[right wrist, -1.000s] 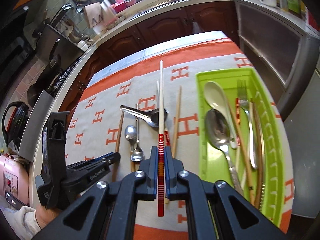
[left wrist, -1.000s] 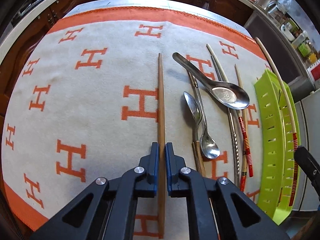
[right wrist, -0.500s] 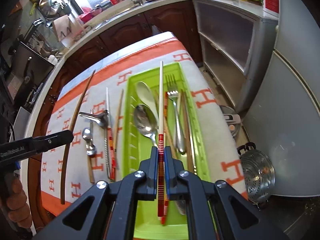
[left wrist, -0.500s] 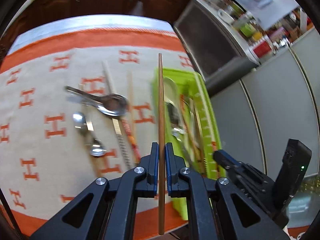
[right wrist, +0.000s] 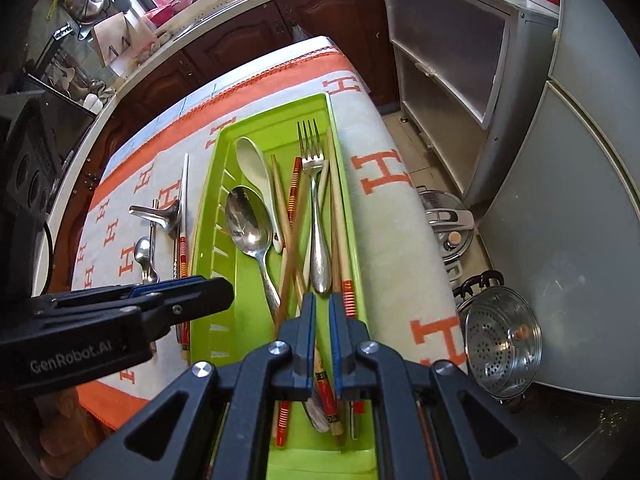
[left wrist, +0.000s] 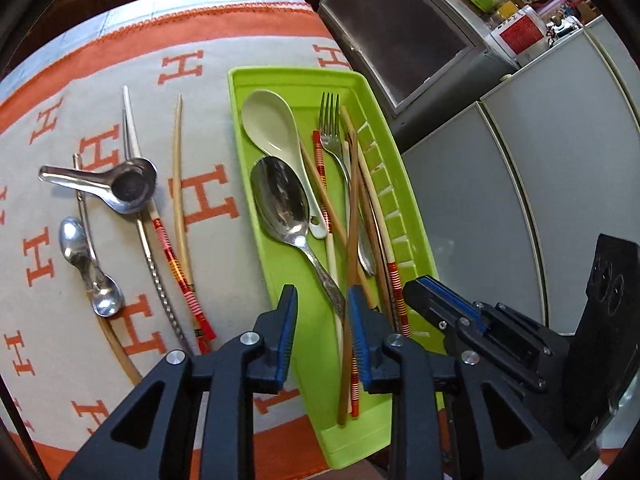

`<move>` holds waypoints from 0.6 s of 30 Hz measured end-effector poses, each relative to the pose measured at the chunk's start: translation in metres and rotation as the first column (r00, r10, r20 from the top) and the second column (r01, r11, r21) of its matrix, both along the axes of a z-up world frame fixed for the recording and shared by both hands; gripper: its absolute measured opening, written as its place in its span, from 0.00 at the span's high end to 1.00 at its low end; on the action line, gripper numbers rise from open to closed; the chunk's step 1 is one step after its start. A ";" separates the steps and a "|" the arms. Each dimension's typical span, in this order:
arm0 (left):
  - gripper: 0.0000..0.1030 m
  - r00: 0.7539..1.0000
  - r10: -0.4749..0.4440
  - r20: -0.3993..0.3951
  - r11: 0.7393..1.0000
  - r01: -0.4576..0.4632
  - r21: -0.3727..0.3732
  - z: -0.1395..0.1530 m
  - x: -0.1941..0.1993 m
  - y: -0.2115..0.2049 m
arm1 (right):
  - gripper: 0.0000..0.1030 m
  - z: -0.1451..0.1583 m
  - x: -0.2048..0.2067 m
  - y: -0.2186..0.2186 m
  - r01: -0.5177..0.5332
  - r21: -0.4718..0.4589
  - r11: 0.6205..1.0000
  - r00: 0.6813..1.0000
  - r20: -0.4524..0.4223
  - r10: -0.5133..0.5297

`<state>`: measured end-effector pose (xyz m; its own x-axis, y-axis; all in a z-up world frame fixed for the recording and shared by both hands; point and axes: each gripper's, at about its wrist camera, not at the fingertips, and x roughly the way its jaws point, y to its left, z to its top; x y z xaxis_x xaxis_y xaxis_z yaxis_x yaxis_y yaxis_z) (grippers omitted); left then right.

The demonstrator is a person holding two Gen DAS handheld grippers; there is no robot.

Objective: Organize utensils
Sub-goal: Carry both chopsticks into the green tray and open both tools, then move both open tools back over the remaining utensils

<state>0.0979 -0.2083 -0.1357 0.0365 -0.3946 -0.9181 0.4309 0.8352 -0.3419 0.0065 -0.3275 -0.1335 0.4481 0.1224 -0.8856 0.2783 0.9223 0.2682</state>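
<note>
Left gripper jaws opening, nothing pinched; brown chopstick lies in green tray at 12 o'clock of it, beside right pad. Right gripper narrow, empty, over tray; spoons on cloth at 9 o'clock

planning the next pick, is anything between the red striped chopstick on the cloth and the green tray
Yes. The pale chopstick lies on the cloth between the red-striped chopstick and the green tray, and the steel ladle spoon rests across the striped one's upper part.
</note>
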 end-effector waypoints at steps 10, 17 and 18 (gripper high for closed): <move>0.69 0.990 0.078 0.114 0.996 -0.081 0.022 0.029 0.005 0.060 | 0.94 0.007 0.011 0.010 -0.033 0.020 0.999 0.999 0.028 0.033; 0.60 0.968 0.155 0.197 0.984 -0.169 0.057 0.041 0.014 0.118 | 0.94 0.018 0.021 0.044 -0.099 0.032 0.995 0.993 0.065 0.097; 0.59 0.963 0.166 0.211 0.981 -0.183 0.063 0.042 0.015 0.127 | 0.94 0.020 0.022 0.051 -0.111 0.034 0.993 0.992 0.072 0.108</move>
